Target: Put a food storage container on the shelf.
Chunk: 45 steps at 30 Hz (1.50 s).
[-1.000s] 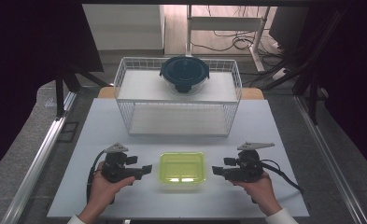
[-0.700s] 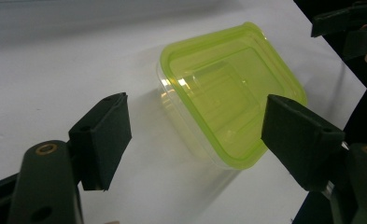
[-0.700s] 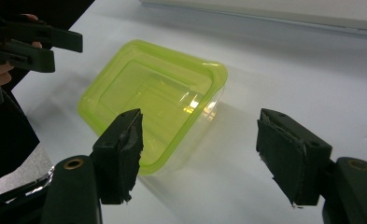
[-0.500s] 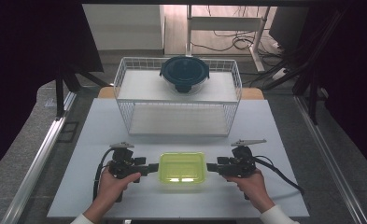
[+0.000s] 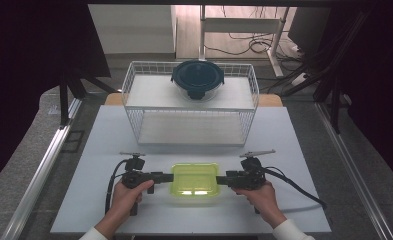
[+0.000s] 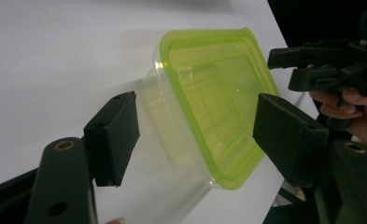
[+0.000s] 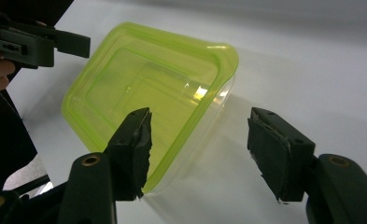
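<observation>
A clear plastic container with a lime-green lid sits on the white table near its front middle. My left gripper is at the container's left end and my right gripper at its right end, both held level. In the left gripper view the container's end lies between the open jaws of the left gripper, pads off it. In the right gripper view the right gripper straddles a corner of the container the same way. Both pairs of jaws have just been closing.
A white wire rack stands across the back of the table. A round glass bowl with a dark blue lid sits on top of it. Cables trail from both grippers toward the table's front edge.
Both hands have moved inward and down until each gripper's jaws reach around an end of the green-lidded container. Both pairs of jaws stand narrower than before.
</observation>
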Tool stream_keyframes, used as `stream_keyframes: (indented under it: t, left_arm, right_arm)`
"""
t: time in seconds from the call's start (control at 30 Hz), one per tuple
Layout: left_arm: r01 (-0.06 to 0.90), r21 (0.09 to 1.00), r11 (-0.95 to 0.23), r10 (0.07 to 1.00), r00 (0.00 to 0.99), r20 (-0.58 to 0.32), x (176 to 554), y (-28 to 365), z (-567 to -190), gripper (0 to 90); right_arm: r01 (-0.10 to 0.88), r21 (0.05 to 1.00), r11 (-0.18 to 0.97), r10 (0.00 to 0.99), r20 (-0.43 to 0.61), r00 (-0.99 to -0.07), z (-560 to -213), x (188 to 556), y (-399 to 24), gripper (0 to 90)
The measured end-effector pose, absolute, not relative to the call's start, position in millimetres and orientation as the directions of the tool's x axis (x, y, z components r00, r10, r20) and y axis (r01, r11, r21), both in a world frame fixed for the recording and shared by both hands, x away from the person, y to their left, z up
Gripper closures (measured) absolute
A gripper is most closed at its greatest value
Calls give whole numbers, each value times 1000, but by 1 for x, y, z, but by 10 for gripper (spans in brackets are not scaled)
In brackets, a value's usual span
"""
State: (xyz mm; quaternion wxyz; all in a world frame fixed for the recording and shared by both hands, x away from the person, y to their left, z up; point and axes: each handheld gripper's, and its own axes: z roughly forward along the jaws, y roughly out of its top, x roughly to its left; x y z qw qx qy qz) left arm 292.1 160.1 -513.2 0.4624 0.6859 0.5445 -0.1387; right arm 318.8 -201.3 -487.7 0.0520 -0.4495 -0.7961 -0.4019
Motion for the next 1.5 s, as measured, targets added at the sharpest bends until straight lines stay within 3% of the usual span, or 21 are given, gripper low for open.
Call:
stream_keyframes:
  t: [0.23,0.47,0.73,0.97,1.5]
  left_arm:
    - [897,441,22,583,347,-735,299,156,-524,375]
    - [913,408,25,551,328,-767,300,154,-528,462]
    - [911,411,32,547,328,-770,299,154,-528,731]
    - [895,444,28,545,359,-758,293,153,-521,773]
    - [829,560,-7,548,471,-691,282,145,-495,773]
  right_arm:
    - [789,567,238,678,485,-553,-498,321,-199,440]
    - [812,543,212,664,529,-527,-505,323,-198,554]
    - [834,521,180,642,580,-501,-505,321,-196,725]
    - [823,546,157,632,585,-508,-495,317,-200,775]
    - [755,633,168,601,542,-588,-474,311,-211,790]
